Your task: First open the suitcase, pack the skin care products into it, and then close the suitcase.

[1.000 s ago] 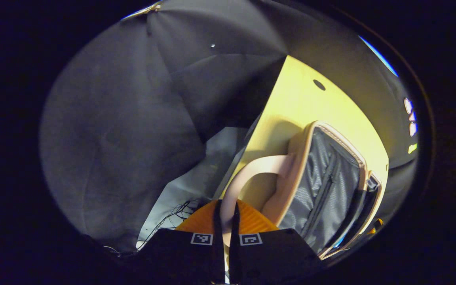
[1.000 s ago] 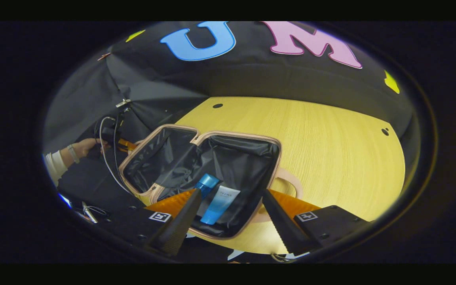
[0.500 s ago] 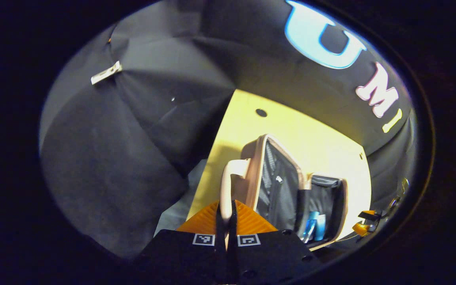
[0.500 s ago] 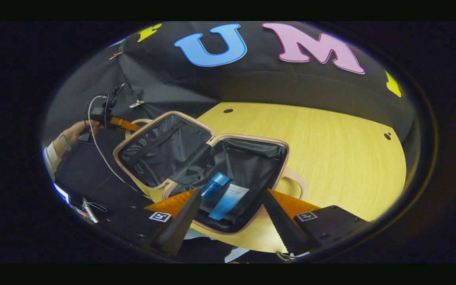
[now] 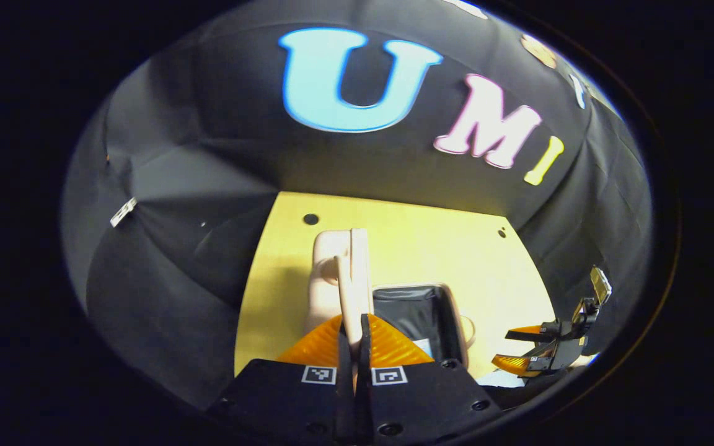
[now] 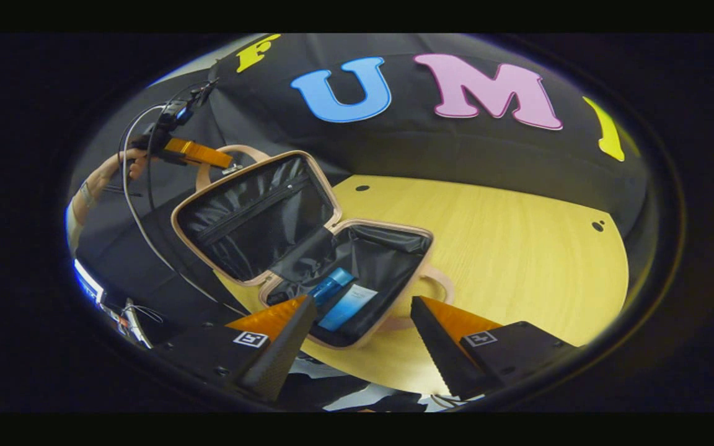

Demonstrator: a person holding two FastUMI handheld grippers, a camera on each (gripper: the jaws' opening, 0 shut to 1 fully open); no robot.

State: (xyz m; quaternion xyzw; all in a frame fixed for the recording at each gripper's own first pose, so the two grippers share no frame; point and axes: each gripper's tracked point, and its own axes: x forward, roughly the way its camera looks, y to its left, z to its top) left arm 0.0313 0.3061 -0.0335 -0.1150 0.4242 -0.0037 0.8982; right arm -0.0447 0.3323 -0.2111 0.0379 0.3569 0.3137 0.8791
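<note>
The pink suitcase lies open on the yellow table [image 6: 506, 248]. Its lid [image 6: 251, 210] stands tilted up over the base [image 6: 388, 248], which has a black lining. A blue bottle [image 6: 332, 286] and a blue-and-white tube [image 6: 348, 306] lie side by side inside the base. My left gripper [image 5: 354, 322] is shut on the lid's handle [image 5: 349, 297], and the lid [image 5: 327, 272] shows edge-on there. In the right gripper view the left gripper [image 6: 224, 162] holds that handle from the upper left. My right gripper [image 6: 363, 303] hovers open just in front of the base, holding nothing.
A hand [image 6: 127, 164] with a white sleeve holds the left gripper, and cables trail from it. The base's own handle [image 6: 442, 286] sticks out toward the table's middle. In the left gripper view the right gripper [image 5: 543, 350] is at the table's right front.
The left gripper has lifted the lid by its handle, swinging it up from lying flat to a steep tilt over the base. The right gripper stayed open and barely moved.
</note>
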